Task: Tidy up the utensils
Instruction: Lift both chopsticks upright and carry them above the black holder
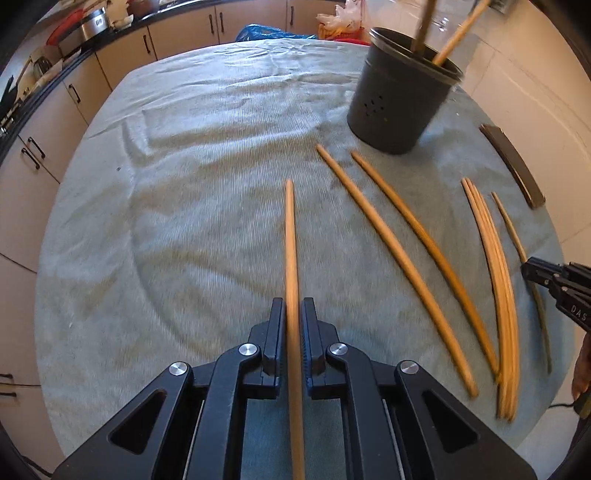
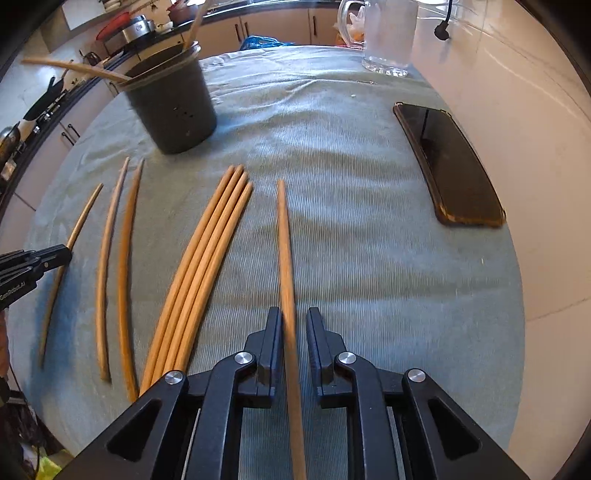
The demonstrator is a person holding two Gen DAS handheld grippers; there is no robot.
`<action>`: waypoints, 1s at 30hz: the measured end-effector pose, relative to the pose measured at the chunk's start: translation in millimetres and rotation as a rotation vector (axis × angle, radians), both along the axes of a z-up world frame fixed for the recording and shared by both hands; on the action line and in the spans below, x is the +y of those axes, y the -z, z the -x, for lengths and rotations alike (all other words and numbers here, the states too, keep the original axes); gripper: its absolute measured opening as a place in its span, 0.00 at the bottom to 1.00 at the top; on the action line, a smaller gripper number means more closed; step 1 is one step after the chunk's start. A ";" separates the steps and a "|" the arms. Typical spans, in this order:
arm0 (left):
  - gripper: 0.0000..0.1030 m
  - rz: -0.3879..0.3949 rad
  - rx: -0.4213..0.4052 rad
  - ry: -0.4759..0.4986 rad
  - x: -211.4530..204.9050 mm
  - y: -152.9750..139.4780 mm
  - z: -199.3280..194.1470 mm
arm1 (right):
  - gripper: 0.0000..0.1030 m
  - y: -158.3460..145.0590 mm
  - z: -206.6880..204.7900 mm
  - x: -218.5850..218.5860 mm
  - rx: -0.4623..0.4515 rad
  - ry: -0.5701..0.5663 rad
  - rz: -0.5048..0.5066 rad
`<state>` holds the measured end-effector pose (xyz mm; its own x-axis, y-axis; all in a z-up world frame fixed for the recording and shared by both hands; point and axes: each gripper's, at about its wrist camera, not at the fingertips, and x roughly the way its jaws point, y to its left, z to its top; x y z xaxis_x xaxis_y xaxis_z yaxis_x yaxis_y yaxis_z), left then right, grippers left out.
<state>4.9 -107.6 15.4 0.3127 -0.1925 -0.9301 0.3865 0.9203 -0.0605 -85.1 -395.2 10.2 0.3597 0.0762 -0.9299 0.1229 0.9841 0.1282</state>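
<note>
I have one wooden chopstick between the jaws of the left gripper, and they are closed on it; its far end lies toward the middle of the cloth-covered table. The right gripper has a second chopstick between its jaws. These are nearly closed, but a small gap shows on the right side, so I judge the grip is there and not yet firm. Both grippers point steeply down, I think because the sticks lie flat and thin.

The other loose chopsticks lie side by side between the two grippers. The dark holder stands behind them with some sticks already inside.

Only the right wrist view shows the phone and the glass jug. Each view shows the other gripper only at its edge.
</note>
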 end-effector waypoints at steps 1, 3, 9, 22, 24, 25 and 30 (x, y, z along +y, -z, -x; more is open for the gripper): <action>0.08 0.007 0.010 -0.006 -1.0 0.0 -4.8 | 0.14 0.0 -6.0 -1.9 0.007 0.004 -0.006; 0.08 0.015 0.025 -0.009 -3.4 0.3 -14.4 | 0.14 -0.1 -16.1 -4.8 0.016 0.011 -0.009; 0.08 0.009 0.017 -0.008 -10.4 0.6 -32.7 | 0.14 0.4 -47.8 -6.6 0.034 0.017 0.036; 0.05 0.008 -0.130 -0.021 -11.2 -13.0 -16.2 | 0.06 -8.3 -58.2 -1.2 -0.067 0.046 0.010; 0.05 0.034 -0.177 -0.031 -3.5 -31.2 -5.7 | 0.06 -21.7 -50.1 -3.8 -0.116 0.054 -0.018; 0.05 0.042 -0.195 -0.032 1.1 -38.4 0.4 | 0.06 -28.1 -46.4 -5.0 -0.137 0.057 -0.028; 0.05 0.109 -0.309 -0.028 12.8 -84.5 32.1 | 0.06 -66.5 -18.4 -5.0 -0.253 0.065 -0.028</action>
